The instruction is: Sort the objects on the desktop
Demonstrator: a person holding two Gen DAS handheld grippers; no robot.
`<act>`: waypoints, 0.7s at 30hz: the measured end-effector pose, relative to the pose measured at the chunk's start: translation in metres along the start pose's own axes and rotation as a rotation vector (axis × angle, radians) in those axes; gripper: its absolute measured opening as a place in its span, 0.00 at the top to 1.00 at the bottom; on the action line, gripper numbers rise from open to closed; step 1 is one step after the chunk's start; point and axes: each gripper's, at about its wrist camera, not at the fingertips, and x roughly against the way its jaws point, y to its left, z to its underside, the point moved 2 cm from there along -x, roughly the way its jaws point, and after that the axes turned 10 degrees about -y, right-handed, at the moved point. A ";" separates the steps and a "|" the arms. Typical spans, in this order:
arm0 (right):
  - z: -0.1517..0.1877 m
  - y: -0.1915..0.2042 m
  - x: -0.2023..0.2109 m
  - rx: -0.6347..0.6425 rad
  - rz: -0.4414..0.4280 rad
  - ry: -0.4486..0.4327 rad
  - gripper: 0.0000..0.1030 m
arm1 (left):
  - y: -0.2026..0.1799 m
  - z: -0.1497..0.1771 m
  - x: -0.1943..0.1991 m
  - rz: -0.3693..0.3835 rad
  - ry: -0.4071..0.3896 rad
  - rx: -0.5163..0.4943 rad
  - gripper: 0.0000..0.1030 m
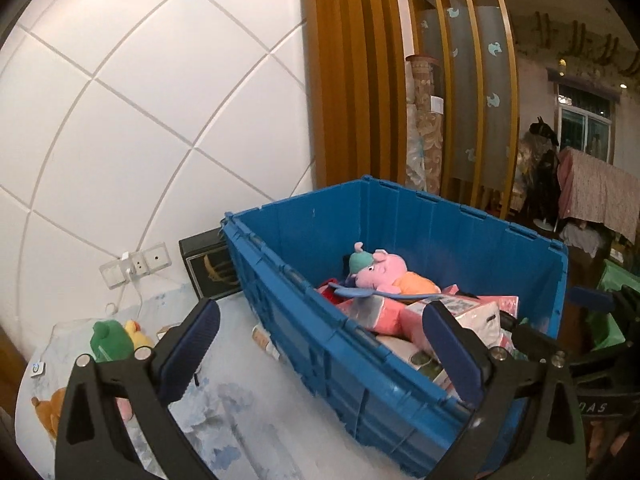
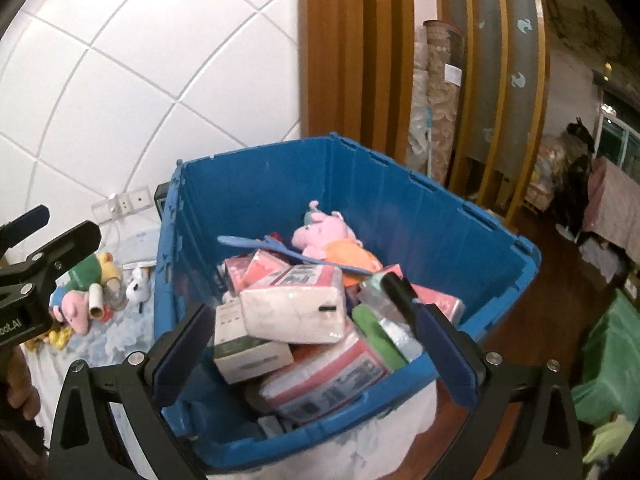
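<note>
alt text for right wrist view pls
Open right tongs hover empty over a blue crate piled with tissue packs, a pink pig plush and a blue spatula. More toys lie on the table at left.

Plush pig point(image 2: 324, 232) in crate point(image 2: 420, 208) (atop packs point(image 2: 294, 312))

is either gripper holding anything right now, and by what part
Nothing is held. The left hand-held gripper and the right hand-held gripper both stand open and empty above the blue bin.

white tiled wall point(image 1: 140, 100), wooden slat screen point(image 1: 352, 72)
</note>
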 end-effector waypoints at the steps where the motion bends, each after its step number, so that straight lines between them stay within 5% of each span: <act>1: 0.001 0.001 0.002 -0.002 0.002 0.002 0.00 | 0.002 0.002 0.001 0.002 0.004 0.004 0.00; 21: 0.005 0.012 0.003 -0.001 0.005 0.015 0.00 | 0.013 0.008 0.006 -0.001 0.023 0.020 0.00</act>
